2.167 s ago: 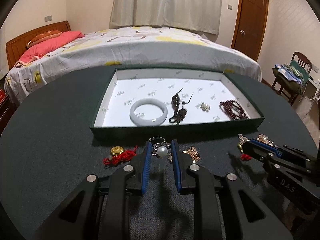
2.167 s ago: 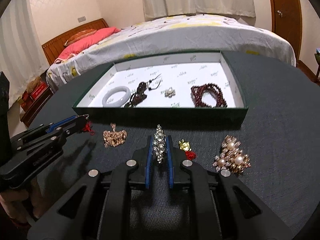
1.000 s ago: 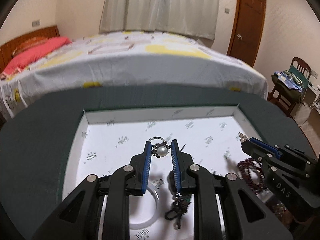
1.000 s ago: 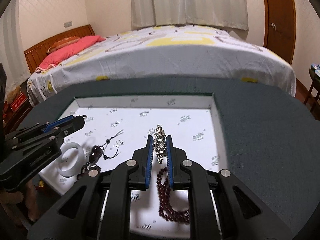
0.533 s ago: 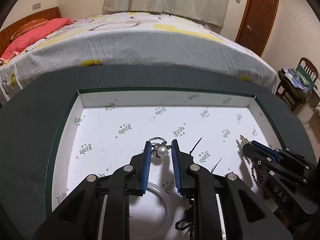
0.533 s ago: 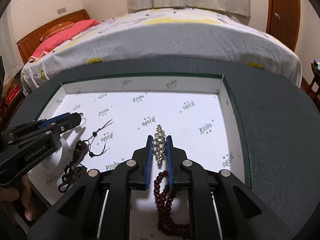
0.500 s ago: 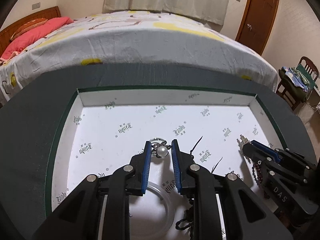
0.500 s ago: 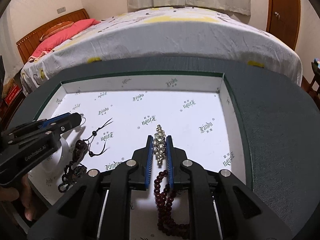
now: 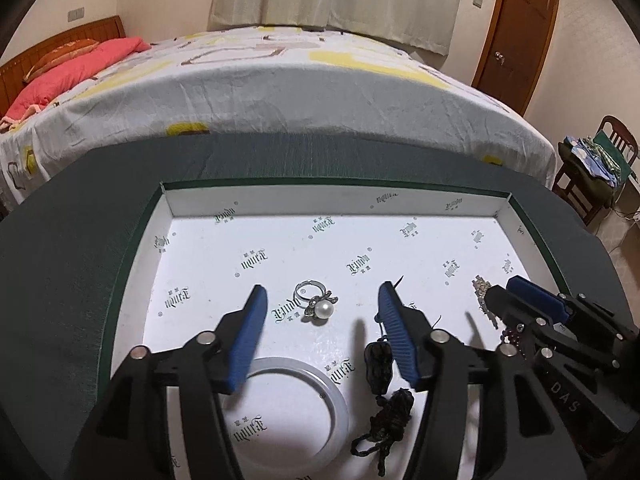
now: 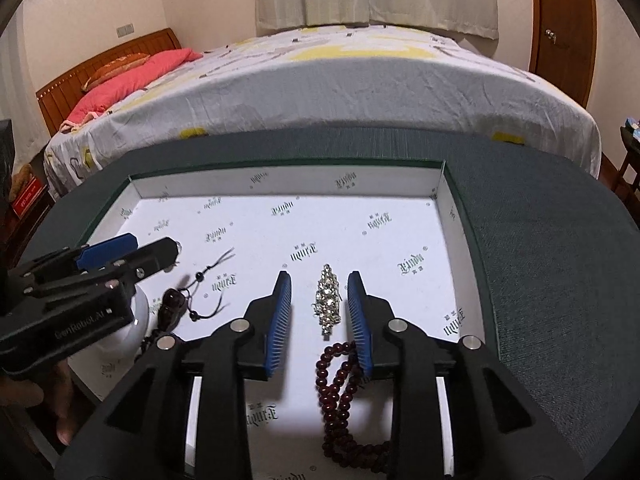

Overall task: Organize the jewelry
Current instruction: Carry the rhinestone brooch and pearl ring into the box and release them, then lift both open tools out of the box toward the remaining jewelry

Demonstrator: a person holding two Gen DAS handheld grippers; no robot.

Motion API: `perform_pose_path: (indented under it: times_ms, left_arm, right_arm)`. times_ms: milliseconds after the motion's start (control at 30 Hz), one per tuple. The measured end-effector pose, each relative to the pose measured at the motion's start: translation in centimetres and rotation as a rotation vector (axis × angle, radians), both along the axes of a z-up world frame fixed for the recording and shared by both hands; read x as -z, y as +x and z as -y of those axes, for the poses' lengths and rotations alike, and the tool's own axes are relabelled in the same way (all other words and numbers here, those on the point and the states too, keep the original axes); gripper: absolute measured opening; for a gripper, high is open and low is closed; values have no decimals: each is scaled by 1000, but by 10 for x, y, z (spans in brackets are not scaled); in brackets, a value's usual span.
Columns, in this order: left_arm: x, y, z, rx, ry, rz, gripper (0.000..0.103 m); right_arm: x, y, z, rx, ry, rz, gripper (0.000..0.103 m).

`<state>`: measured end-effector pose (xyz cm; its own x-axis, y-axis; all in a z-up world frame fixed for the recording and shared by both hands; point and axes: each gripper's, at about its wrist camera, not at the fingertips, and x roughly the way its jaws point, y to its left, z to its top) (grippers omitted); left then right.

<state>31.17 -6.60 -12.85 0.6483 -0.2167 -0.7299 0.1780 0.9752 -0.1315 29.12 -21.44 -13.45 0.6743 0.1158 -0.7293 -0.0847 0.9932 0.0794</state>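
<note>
From your left wrist camera, your left gripper (image 9: 320, 300) hangs over the tray (image 9: 136, 248), which sits on the dark counter (image 9: 68, 248), and its blue fingers (image 9: 248, 332) stand well apart and are opening, with nothing pressed between them; the pearl ring (image 9: 318, 307) lies loose on the tray's white floor in the gap between the fingertips, touching neither. Nearer the camera, a white bangle (image 9: 332, 404) lies flat under the left finger, and a dark tassel charm (image 9: 384, 396) lies just beside the right finger. At the right edge you can see your right gripper (image 9: 496, 300) with the brooch (image 9: 482, 288) at its tip, and a few dark red beads (image 9: 508, 334) below it. A bed (image 9: 304, 92) fills the room behind the counter. From your right wrist camera, your right gripper (image 10: 320, 284) also points down into the tray (image 10: 450, 216), fingers (image 10: 280, 308) parted and opening; the brooch (image 10: 328, 300) lies lengthwise in the gap, and neither pad presses on it. The beads (image 10: 344, 396) curl on the tray floor just behind it, partly under the right finger. At the left, your left gripper (image 10: 160, 248) reaches in above the bangle (image 10: 140, 320), with the charm (image 10: 172, 308) and its cords just beside it
</note>
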Motion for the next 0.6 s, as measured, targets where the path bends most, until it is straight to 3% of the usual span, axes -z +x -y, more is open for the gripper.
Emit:
perform_pose_path:
  times_ms: [133,233,400,600]
  left_arm:
    - [-8,-9,-1,-2,-14,44,59]
    - [-15,-17,0,-8,3,96,66]
    - [-25,-29,1,-10,28,148,66]
    - [-34,-61,-9,-41,-7,196,66]
  right_arm:
    - [-8,-7,0,4,7,35,30]
    - [-15,-12,1,8,15,58,30]
    - [-22,-23,1,9,19,80,30]
    - [-26,-52,5,12,31,89,30]
